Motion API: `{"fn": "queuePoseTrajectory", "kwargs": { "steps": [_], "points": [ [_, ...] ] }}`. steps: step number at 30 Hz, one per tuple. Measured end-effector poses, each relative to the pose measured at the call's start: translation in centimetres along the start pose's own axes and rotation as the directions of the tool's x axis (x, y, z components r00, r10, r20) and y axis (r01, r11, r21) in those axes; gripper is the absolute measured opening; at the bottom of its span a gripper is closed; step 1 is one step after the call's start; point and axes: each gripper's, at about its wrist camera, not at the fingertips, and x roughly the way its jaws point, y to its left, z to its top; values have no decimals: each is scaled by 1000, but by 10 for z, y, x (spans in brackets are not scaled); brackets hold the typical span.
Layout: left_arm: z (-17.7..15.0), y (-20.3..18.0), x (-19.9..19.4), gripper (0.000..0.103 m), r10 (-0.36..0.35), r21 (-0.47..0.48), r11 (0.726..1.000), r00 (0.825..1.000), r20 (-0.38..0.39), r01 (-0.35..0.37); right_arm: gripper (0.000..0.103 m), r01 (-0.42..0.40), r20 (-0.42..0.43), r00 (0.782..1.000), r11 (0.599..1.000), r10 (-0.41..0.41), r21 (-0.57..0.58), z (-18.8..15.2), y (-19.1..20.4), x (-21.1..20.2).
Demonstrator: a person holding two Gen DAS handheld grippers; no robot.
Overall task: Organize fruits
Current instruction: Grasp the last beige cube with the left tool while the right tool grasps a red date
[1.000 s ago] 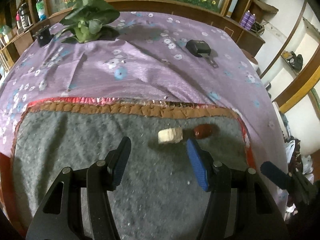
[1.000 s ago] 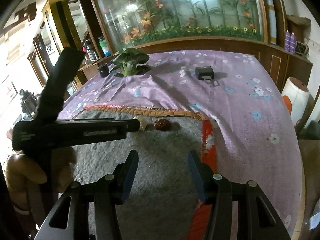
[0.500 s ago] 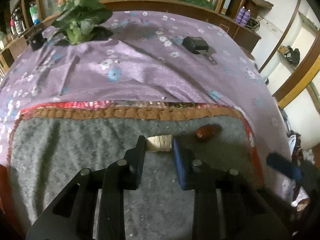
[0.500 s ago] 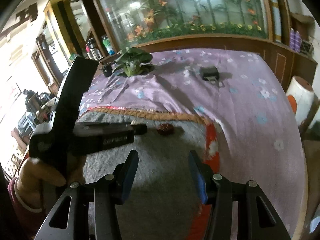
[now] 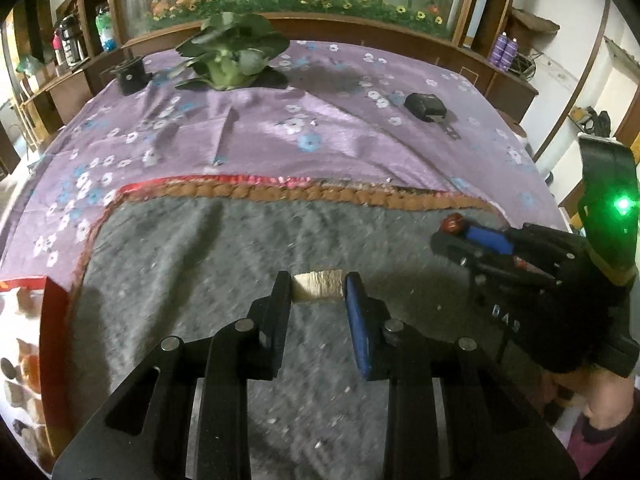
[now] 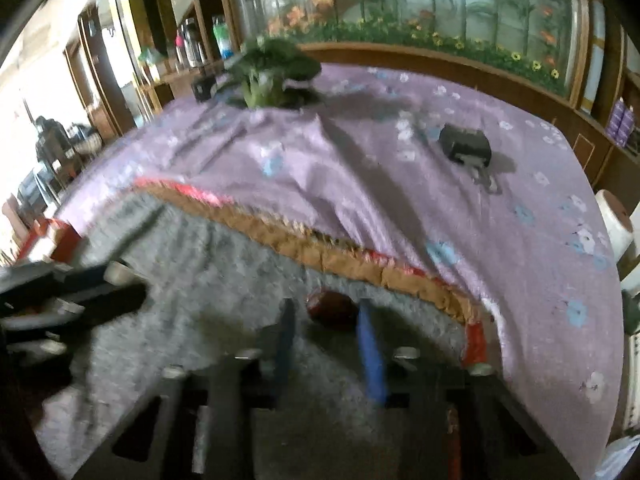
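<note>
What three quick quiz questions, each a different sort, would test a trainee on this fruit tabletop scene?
1. True or false: the left gripper is shut on the pale beige cut fruit chunk.
2. Which surface lies under the small dark red oval fruit: A grey felt mat, B purple floral tablecloth?
3. Fill in: the right gripper is closed around the ____ fruit.

Key: 1 true; 2 A; 3 red.

Grey blanket (image 5: pixel 168 280) bare across its near and left stretch, right gripper (image 5: pixel 454 229) and its hand (image 5: pixel 600 396) blocking the right side, purple cloth (image 5: pixel 260 136) mostly open beyond, leafy plant (image 5: pixel 232 60) and black cylinder (image 5: pixel 130 76) far left, black device (image 5: pixel 426 106) far right
</note>
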Motion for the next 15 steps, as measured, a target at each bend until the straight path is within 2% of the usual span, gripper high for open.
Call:
{"fn": "queuePoseTrajectory", "kwargs": {
  "steps": [4,9,15],
  "points": [
    [-6,9,-8,26,2,-8,1000,1000,7,-2,19,-30,22,999,999,30,22,-5,0,-10],
    [-15,20,-25,26,16,-11,1000,999,29,-15,19,-41,59,997,999,41,1,-14,20,-37],
    [-35,41,-53,26,52,-20,998,997,52,-51,19,-122,104,987,992,123,-20,-27,63,-69]
  ]
}}
